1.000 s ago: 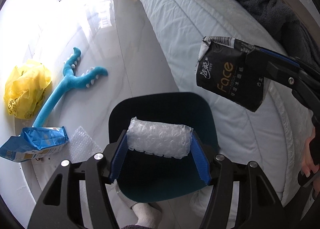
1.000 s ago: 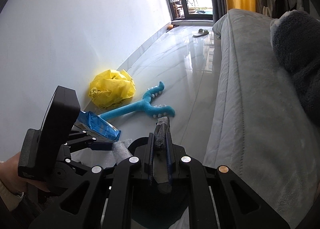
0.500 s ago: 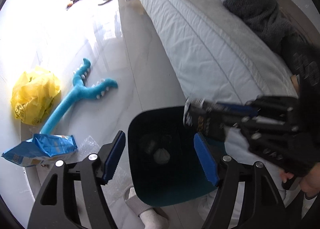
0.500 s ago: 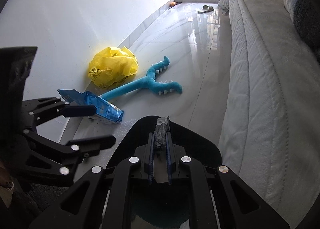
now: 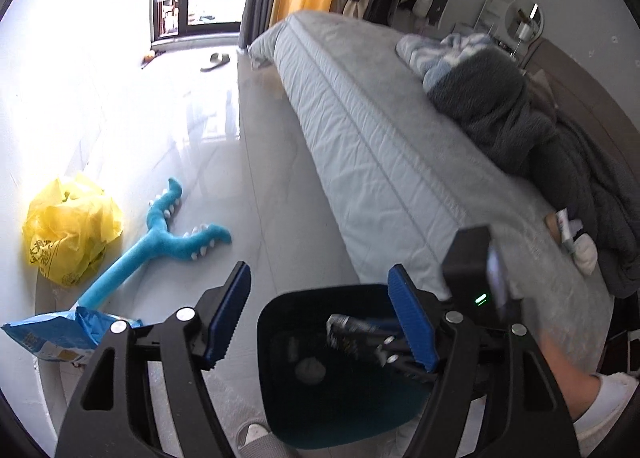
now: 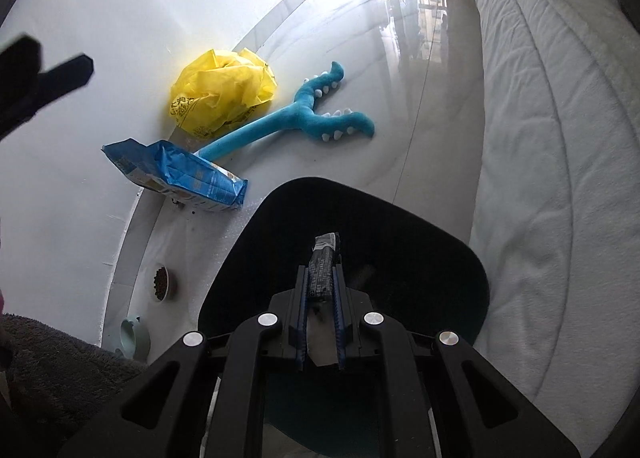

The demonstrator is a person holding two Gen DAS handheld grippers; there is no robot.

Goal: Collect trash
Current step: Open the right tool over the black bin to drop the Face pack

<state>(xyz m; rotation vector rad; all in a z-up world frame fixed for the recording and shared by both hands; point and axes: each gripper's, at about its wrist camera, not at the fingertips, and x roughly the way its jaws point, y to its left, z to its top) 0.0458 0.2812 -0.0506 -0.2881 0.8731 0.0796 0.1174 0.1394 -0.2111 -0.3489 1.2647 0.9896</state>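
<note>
Right hand-held gripper point(image 6: 322, 286): clamped on black tissue packet point(image 6: 323, 267), over dark bin point(image 6: 440, 258).
Left hand-held gripper point(image 5: 320, 318): wide, empty.
Yellow bag point(image 6: 222, 96): floor, 11 o'clock of bin.

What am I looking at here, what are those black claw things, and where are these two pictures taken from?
No robot: a person holds a hand-held two-finger gripper in each hand, each with a camera looking along its fingers. The left gripper is open and empty. The right gripper is shut on a black tissue packet above a dark trash bin. On the floor lie a yellow plastic bag, a blue snack bag and a blue plush toy. A bed runs alongside.
</note>
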